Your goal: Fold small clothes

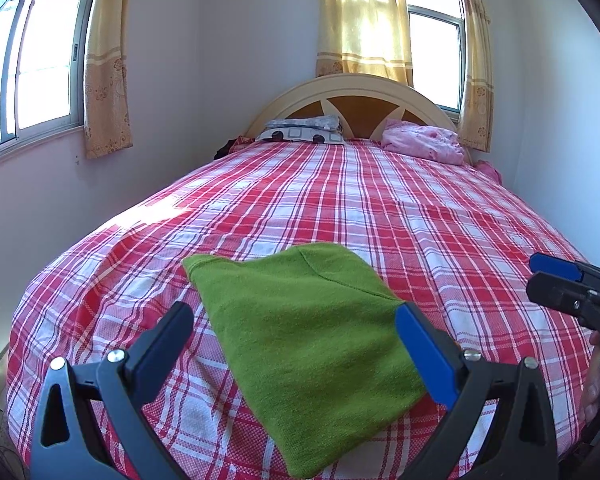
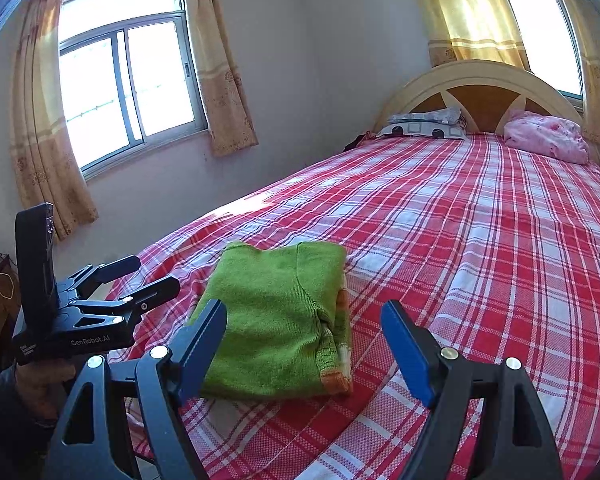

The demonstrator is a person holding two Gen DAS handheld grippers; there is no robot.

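A folded green knit garment (image 1: 300,332) lies flat on the red-and-white plaid bedspread (image 1: 380,208) near the bed's front edge. My left gripper (image 1: 294,312) hovers just above it, open, one finger on each side of the fold and neither pressing on it. In the right wrist view the same garment (image 2: 276,320) shows an orange and white hem on its right side. My right gripper (image 2: 304,308) is open too, its left finger over the garment's near left corner and its right finger over bare bedspread. Each gripper shows in the other's view, the right gripper (image 1: 538,274) and the left gripper (image 2: 156,272).
At the head of the bed lie a patterned pillow (image 1: 300,132) and a bundled pink blanket (image 1: 424,142) below an arched headboard (image 1: 356,88). A wall with a curtained window (image 2: 128,88) runs along the bed's left side. A hand (image 2: 40,380) holds the left gripper's handle.
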